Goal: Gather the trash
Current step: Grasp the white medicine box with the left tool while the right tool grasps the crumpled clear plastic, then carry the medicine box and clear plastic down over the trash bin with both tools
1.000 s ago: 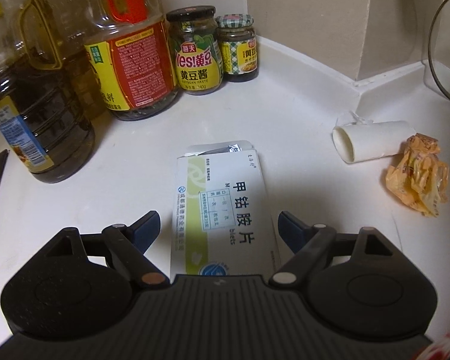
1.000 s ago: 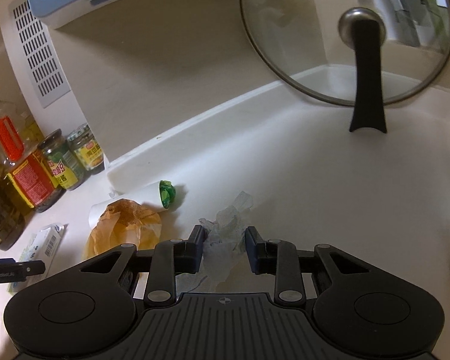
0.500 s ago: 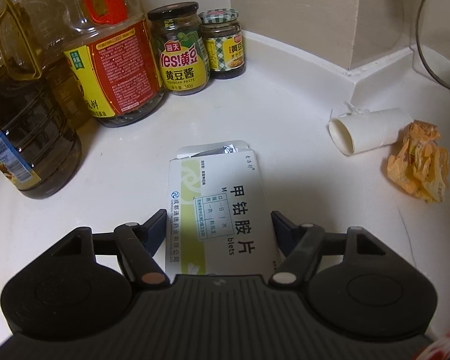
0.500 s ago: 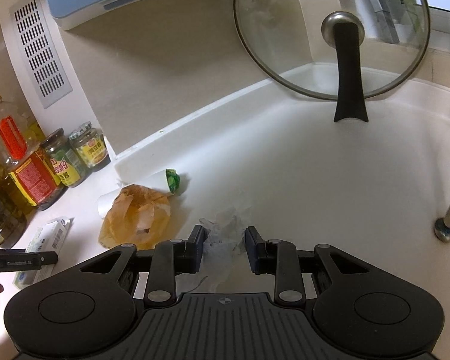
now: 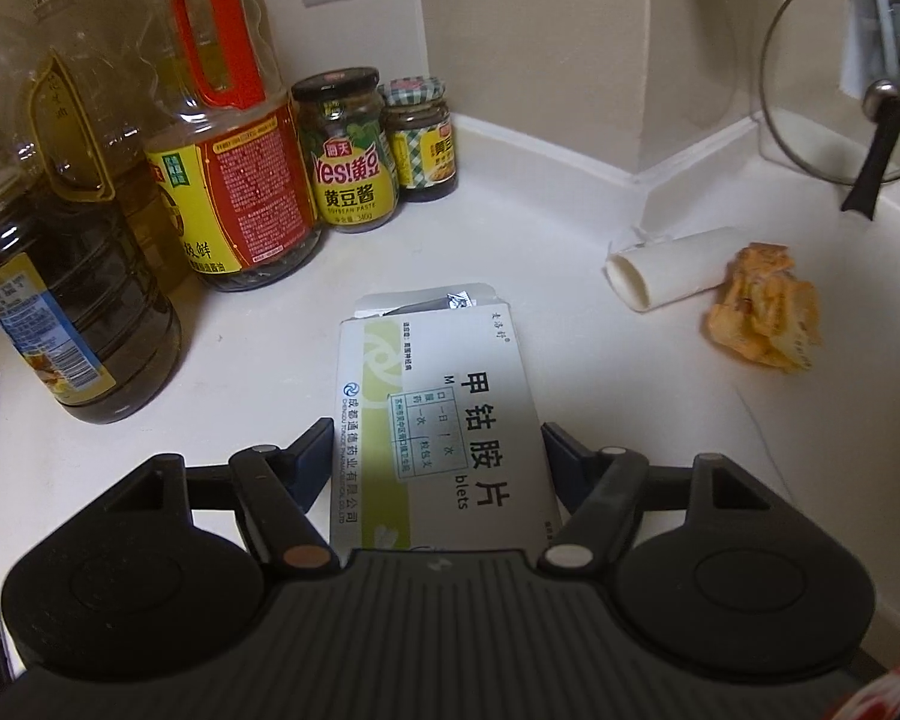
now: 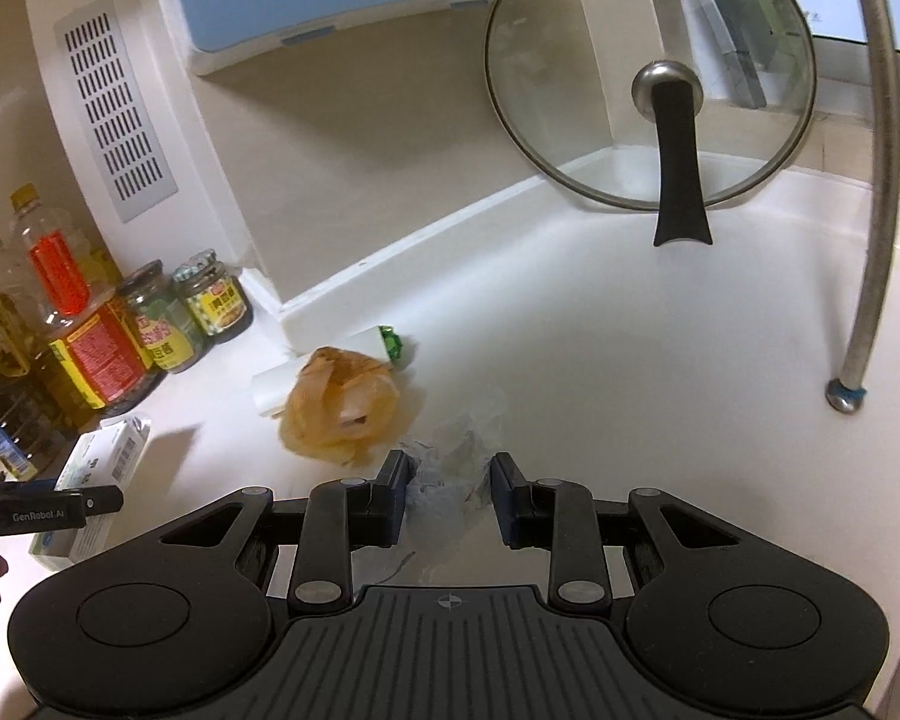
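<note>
A white and green medicine box with an open end flap is held between the fingers of my left gripper, lifted off the white counter. The box also shows at the left of the right wrist view. My right gripper is shut on a crumpled clear plastic wrapper. An orange crumpled wrapper and a white paper tube with a green end lie on the counter.
Oil bottles and two sauce jars stand at the back left. A glass pot lid leans on the wall. A metal hose comes down at the right.
Both grippers have risen and tilted up, so more of the wall shows. The left fingers closed in on the medicine box and lifted it. The right gripper still holds the clear wrapper.
</note>
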`<state>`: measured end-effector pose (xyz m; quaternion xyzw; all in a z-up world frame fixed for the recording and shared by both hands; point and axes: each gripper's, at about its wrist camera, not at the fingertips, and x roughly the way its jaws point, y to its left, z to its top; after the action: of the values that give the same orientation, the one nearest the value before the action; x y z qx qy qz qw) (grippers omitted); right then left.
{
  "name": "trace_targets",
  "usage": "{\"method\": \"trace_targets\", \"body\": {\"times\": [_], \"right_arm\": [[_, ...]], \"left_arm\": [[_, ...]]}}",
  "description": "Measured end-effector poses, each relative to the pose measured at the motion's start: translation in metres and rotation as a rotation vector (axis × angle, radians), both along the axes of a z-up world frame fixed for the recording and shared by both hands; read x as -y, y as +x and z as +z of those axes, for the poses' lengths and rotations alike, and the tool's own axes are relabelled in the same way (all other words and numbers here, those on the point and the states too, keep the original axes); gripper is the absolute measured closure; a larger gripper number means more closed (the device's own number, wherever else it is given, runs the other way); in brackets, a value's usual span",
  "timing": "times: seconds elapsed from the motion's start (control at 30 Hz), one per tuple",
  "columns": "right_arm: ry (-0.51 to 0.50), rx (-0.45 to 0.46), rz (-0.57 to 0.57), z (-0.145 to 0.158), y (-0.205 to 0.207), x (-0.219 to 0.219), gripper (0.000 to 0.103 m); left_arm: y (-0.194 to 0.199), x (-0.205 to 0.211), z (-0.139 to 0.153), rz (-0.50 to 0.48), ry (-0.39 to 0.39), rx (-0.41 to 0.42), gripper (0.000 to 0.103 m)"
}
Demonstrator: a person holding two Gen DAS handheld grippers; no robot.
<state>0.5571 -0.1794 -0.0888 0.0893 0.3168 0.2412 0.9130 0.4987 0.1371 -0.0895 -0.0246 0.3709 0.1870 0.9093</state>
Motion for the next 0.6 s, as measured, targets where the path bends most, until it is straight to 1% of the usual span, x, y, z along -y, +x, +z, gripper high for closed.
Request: {"method": "trace_targets", "body": {"times": [0.3, 0.47, 0.6], "right_arm": [[0.004, 0.003, -0.014, 0.007, -0.054, -0.002, 0.073], [0.013, 0.004, 0.030, 0.012, -0.081, -0.007, 0.073], [0.037, 0.013, 0.096, 0.015, -0.100, -0.015, 0.073]], "left_arm": [[-0.047, 0.011, 0.017, -0.069, -0.031, 0.055, 0.032], [-0.080, 0.020, 0.025, -0.077, -0.056, 0.077, 0.032], [-0.111, 0.031, 0.032, -0.077, -0.060, 0.092, 0.032]]}}
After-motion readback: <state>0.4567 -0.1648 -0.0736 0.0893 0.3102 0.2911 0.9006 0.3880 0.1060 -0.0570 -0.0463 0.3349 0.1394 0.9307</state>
